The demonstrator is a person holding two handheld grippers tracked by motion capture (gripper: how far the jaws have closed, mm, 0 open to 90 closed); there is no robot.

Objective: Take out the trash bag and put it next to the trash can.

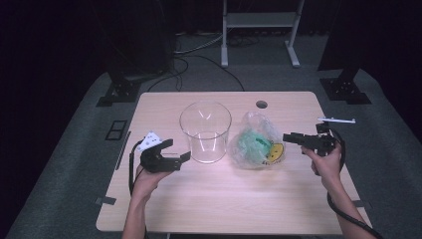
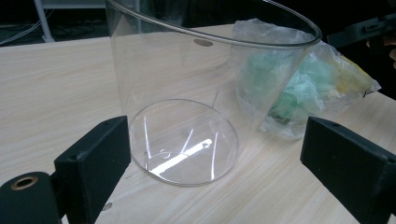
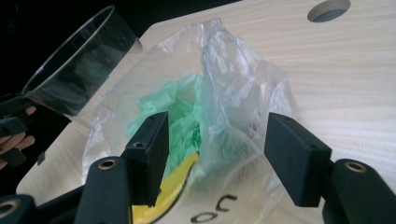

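High view: plastic bag (image 1: 256, 144) lying on table (image 1: 209, 199), touching glass jar (image 1: 205, 132). Right gripper (image 1: 294, 139) nearing bag, jaws apart for gripping; left gripper (image 1: 175, 151), jaws apart, waiting beside jar.

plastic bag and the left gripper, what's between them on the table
The clear glass cylinder stands upright between the left gripper and the plastic bag, as the high view shows; in the left gripper view the bag is seen through its wall.

A crumpled clear plastic bag (image 1: 256, 142) of green contents lies beside an upright glass cylinder (image 1: 205, 131).
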